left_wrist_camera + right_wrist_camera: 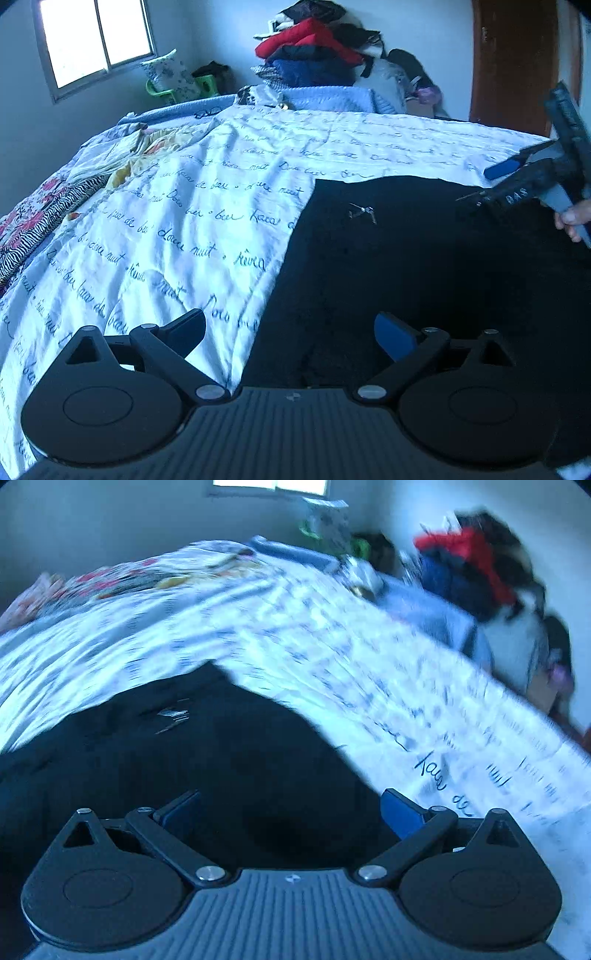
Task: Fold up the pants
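Black pants [424, 266] lie flat on a white bedsheet with dark handwriting print [177, 229]; a small metal fastening [364, 212] glints near their far edge. My left gripper [291, 332] is open and empty, low over the pants' left edge. My right gripper [291, 808] is open and empty over the pants [207, 760]. It also shows in the left wrist view [491, 181] at the pants' far right corner, held by a hand. The right wrist view is motion-blurred.
A heap of red, blue and dark clothes [314, 48] stands at the bed's far end against the wall. Floral and striped fabrics [55, 199] lie along the bed's left side. A window [92, 37] is at back left, a brown door [513, 62] at right.
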